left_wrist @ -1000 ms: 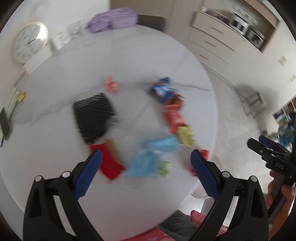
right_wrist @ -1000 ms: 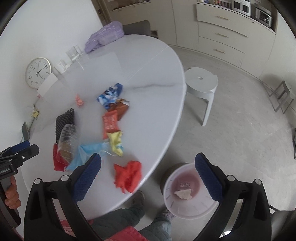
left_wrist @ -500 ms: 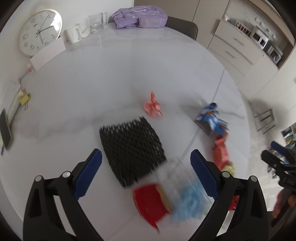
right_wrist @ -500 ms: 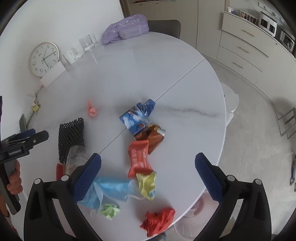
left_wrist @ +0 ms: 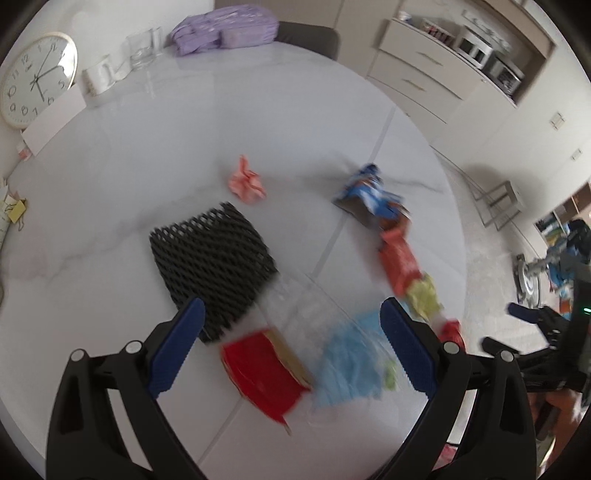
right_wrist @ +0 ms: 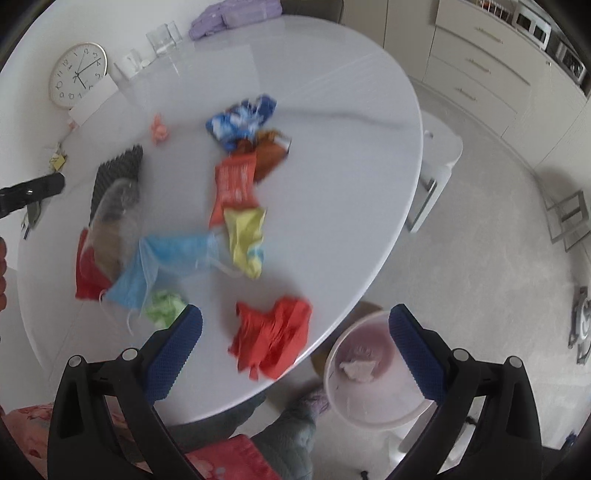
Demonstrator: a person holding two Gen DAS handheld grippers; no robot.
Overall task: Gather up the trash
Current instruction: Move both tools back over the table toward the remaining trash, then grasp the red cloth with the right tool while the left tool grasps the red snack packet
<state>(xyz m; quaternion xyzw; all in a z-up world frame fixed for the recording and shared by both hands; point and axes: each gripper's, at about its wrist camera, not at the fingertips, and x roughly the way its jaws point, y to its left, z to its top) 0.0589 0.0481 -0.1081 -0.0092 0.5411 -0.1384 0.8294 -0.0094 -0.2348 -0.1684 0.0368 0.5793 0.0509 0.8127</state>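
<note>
Trash lies scattered on a round white table (left_wrist: 258, 122). My left gripper (left_wrist: 291, 347) hovers open above a clear plastic cup (left_wrist: 299, 310), a red packet (left_wrist: 262, 373) and a blue face mask (left_wrist: 347, 365), beside a black foam net (left_wrist: 212, 258). A pink paper wad (left_wrist: 245, 181) and a blue wrapper (left_wrist: 369, 192) lie farther off. My right gripper (right_wrist: 295, 347) is open over a crumpled red wrapper (right_wrist: 271, 339) at the table's near edge. A white bin (right_wrist: 369, 365) with a paper scrap inside stands on the floor under the right finger.
An orange packet (right_wrist: 234, 184), a yellow wrapper (right_wrist: 245, 240) and a green wad (right_wrist: 164, 306) lie mid-table. A clock (right_wrist: 78, 75), glasses (right_wrist: 162, 37) and a purple bag (right_wrist: 236, 13) stand at the far side. A white stool (right_wrist: 439, 147) stands right of the table. A person's legs (right_wrist: 288, 424) show below.
My left gripper has swung back toward the cup, red packet and mask. My right gripper has pulled back and right, so the red wrapper and the bin are between its fingers again.
</note>
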